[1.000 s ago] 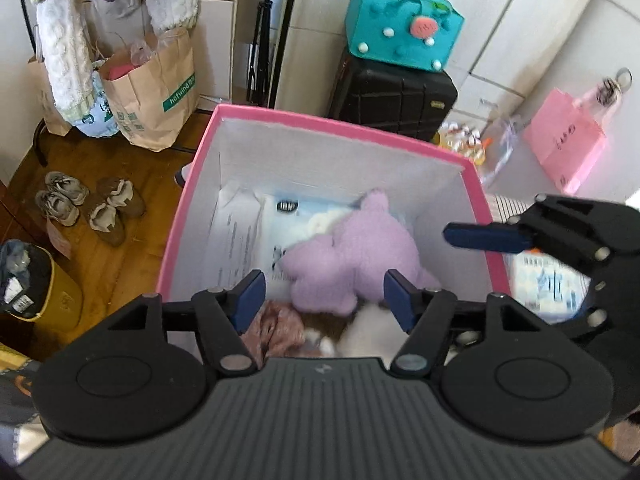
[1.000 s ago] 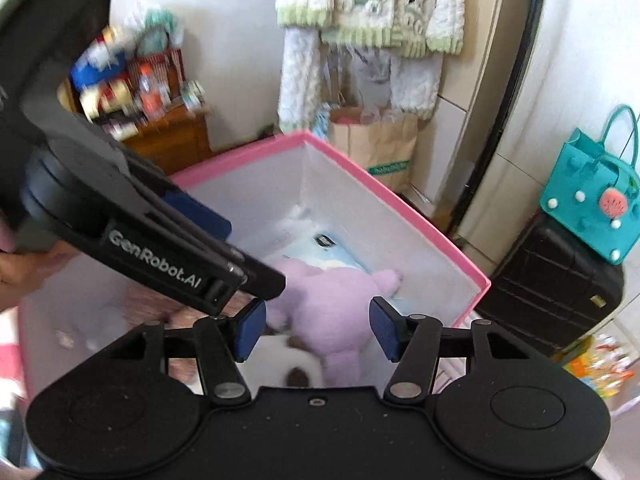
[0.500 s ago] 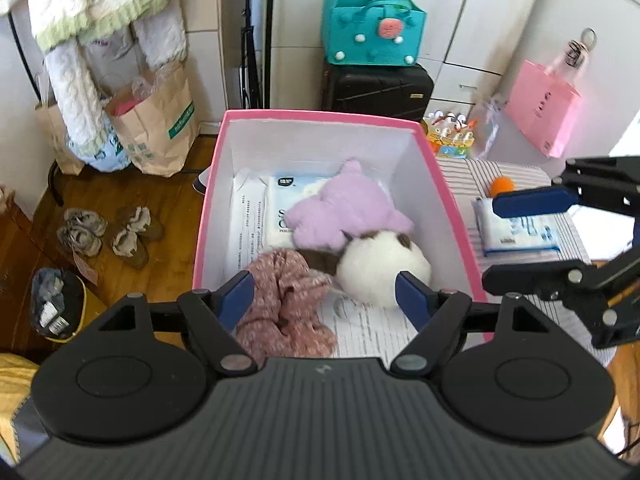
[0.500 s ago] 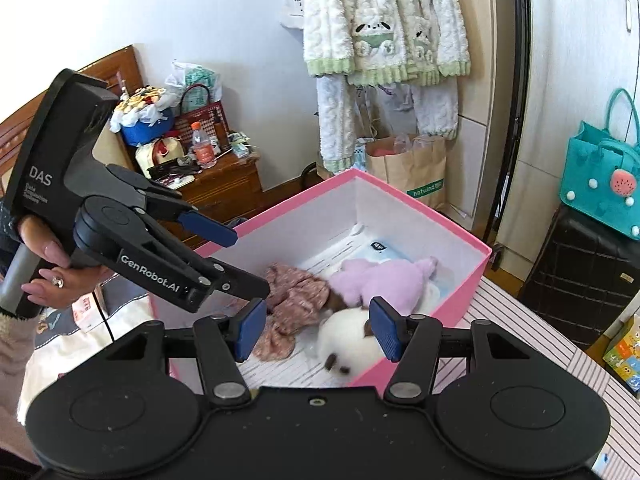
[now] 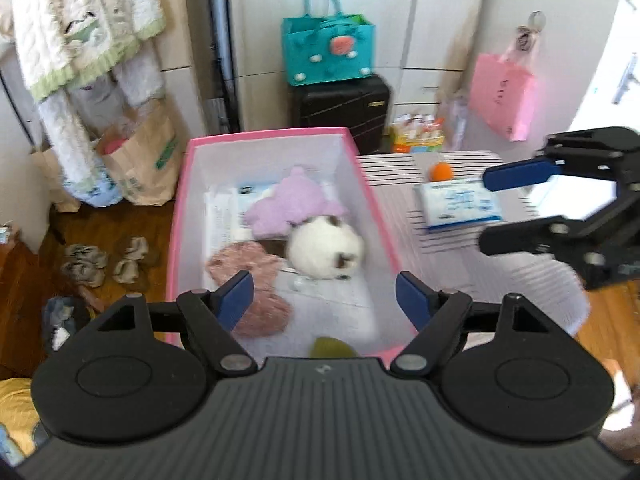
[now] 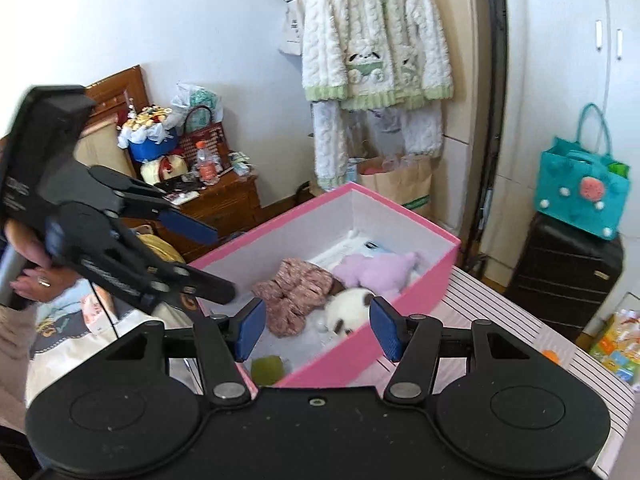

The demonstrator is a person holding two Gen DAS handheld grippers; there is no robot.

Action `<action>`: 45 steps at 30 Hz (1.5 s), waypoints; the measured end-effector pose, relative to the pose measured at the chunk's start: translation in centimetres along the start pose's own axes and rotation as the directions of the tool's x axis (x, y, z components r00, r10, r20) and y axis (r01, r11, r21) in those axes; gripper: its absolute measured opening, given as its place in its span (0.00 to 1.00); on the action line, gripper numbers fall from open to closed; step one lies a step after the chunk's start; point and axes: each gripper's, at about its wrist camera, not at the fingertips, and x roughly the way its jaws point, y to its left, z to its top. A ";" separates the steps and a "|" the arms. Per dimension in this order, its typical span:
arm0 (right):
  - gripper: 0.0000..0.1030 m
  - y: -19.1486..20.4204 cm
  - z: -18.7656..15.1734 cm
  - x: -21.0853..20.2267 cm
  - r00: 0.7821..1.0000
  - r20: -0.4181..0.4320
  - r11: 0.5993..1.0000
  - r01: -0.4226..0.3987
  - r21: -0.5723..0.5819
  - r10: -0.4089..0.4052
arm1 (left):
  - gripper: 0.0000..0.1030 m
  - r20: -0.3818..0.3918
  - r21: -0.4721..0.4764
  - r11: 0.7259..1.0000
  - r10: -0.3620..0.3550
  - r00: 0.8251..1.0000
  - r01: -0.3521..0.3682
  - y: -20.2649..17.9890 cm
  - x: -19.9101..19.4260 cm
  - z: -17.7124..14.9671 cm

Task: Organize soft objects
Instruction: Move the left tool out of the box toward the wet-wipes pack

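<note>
A pink box [image 5: 276,134] with a white inside stands on a striped table. In it lie a purple plush [image 5: 288,208], a white plush with brown patches [image 5: 324,248], a pink floral cloth [image 5: 248,268] and a green item [image 5: 332,348] at the near end. My left gripper [image 5: 324,296] hovers open above the box's near end, nothing between its fingers. My right gripper [image 5: 504,204] hangs open over the table to the box's right. In the right wrist view the box [image 6: 400,208], purple plush [image 6: 376,272], white plush [image 6: 348,308] and cloth [image 6: 296,292] show beyond my empty right gripper [image 6: 318,328], with the left gripper [image 6: 218,264] at the left.
A pack of wipes [image 5: 460,204] and an orange ball [image 5: 440,170] lie on the striped table [image 5: 400,208]. Behind stand a black suitcase [image 5: 340,108] with a teal bag [image 5: 328,48], a hanging pink bag [image 5: 500,96], a paper bag [image 5: 144,164] and shoes [image 5: 104,260]. A hand [image 6: 32,276] holds the left gripper.
Both grippers have drawn back and up, away from the box, so its whole inside now shows. The left jaws have spread wider. The toys in the box lie as before.
</note>
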 end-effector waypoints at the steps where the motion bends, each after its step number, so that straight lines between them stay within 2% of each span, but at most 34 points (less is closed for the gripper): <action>1: 0.61 0.0 -0.4 -0.4 1.000 -0.001 1.000 0.009 0.001 -0.009 | 0.75 -0.003 -0.003 1.000 -0.029 1.000 0.029 -0.3 -0.5 -0.3; 3: 0.61 0.2 -1.2 -1.3 1.000 -0.002 1.000 0.022 0.007 -0.022 | 0.75 0.001 0.003 0.999 -0.043 0.999 0.043 -1.2 -1.4 -0.9; 7: 0.61 0.6 -2.4 -3.2 0.999 0.012 0.999 0.042 -0.001 -0.042 | 0.75 0.022 0.067 0.998 -0.023 0.999 0.022 -3.4 -2.8 -2.3; 10: 0.61 1.0 -3.2 -4.6 0.998 0.028 0.998 0.054 -0.011 -0.053 | 0.76 0.022 0.099 0.994 -0.047 0.999 0.045 -5.0 -3.5 -3.3; 13: 0.62 1.7 -4.3 -5.7 0.997 0.038 0.997 0.068 -0.027 -0.067 | 0.82 0.028 0.134 0.989 -0.068 0.997 0.064 -6.6 -4.0 -4.4; 24: 0.63 3.5 -9.6 -9.1 0.992 0.050 0.992 0.118 -0.050 -0.115 | 0.83 -0.014 0.221 0.968 -0.122 0.992 0.122 -10.5 -3.1 -7.7; 31: 0.67 2.8 -12.9 -10.0 0.988 0.047 0.989 0.150 0.011 -0.150 | 0.83 0.060 0.245 0.962 -0.140 0.988 0.121 -11.6 -1.8 -8.5; 34: 0.68 2.4 -14.1 -10.3 0.974 0.068 0.976 0.211 0.055 -0.215 | 0.83 0.074 0.229 0.960 -0.184 0.980 0.163 -11.9 -0.9 -8.4; 36: 0.69 1.9 -14.6 -10.4 0.971 0.078 0.972 0.220 0.079 -0.226 | 0.83 0.091 0.222 0.958 -0.207 0.974 0.183 -12.1 -0.2 -8.3; 43: 0.76 -0.7 -15.7 -9.6 0.945 0.131 0.951 0.282 0.127 -0.298 | 0.83 0.221 0.199 0.965 -0.214 0.952 0.171 -13.6 2.2 -7.7; 45: 0.77 -1.8 -15.8 -9.1 0.938 0.147 0.944 0.294 0.147 -0.315 | 0.83 0.238 0.175 0.968 -0.220 0.946 0.181 -13.9 3.3 -7.2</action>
